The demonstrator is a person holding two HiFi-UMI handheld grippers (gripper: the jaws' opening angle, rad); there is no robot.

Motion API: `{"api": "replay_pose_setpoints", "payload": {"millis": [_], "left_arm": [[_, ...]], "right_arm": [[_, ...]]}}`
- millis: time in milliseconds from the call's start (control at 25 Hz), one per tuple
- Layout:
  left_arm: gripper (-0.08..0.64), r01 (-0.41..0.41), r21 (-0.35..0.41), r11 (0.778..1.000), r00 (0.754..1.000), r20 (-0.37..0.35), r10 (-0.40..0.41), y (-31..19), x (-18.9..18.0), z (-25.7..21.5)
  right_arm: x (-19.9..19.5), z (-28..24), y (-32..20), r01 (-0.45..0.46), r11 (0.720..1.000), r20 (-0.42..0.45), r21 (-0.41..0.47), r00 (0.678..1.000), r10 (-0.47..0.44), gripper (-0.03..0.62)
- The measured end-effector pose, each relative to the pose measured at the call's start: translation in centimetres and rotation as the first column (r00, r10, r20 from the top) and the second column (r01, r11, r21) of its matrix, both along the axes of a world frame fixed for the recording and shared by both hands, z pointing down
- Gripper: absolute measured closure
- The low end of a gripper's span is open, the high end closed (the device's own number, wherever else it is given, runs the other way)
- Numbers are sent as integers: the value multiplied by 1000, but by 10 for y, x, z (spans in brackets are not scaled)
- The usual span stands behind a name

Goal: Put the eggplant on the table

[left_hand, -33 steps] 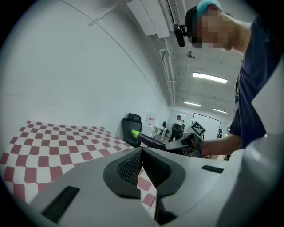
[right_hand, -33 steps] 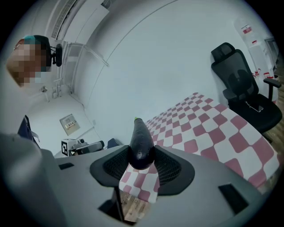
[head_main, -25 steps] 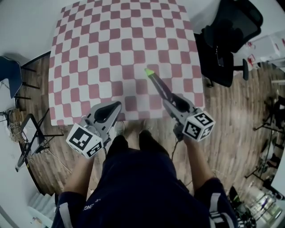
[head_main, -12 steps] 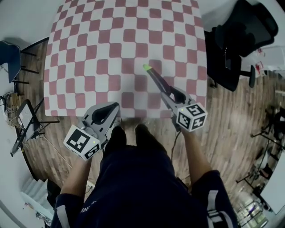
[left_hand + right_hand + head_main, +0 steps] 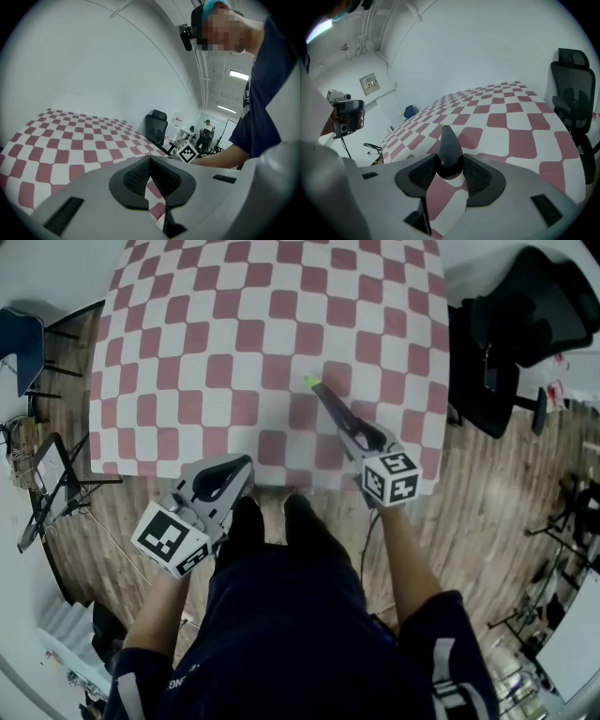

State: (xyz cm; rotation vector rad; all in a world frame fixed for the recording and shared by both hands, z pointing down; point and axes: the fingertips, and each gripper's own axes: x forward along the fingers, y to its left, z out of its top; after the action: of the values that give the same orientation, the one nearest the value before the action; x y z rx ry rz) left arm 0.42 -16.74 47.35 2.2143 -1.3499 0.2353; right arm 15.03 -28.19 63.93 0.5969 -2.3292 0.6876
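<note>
A dark purple eggplant [image 5: 449,149] with a green tip sticks out forward from my right gripper [image 5: 450,171], whose pads are shut on its thick end. In the head view the eggplant [image 5: 329,405] hangs over the near right part of the red-and-white checked table [image 5: 234,343], tip pointing away from me; whether it touches the cloth I cannot tell. My left gripper [image 5: 225,479] is held at the table's near edge, on the left. Its jaws meet with nothing between them in the left gripper view [image 5: 150,174].
A black office chair [image 5: 511,334] stands right of the table. Folded stands [image 5: 47,493] and a dark blue chair [image 5: 21,348] sit on the wood floor at the left. My legs and shoes [image 5: 272,521] are at the table's near edge.
My right gripper has come down toward the table with the eggplant still in it. The left gripper has sunk a little. Both sets of jaws stand as before.
</note>
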Motion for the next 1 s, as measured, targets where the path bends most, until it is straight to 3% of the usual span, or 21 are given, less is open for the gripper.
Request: {"api": "replay_pose_setpoints", "payload": {"millis": [680,1000], "left_arm": [[534,-13,-28,1000,1000,-5,13,0,-3,13],[534,-24,-8,1000,1000,0,24,3,-5,5]], "right_arm": [[0,39,6,33,999,-131,20,991,-30,397],[-1,39,12,42,999,-130,4,991,-41,362]]}}
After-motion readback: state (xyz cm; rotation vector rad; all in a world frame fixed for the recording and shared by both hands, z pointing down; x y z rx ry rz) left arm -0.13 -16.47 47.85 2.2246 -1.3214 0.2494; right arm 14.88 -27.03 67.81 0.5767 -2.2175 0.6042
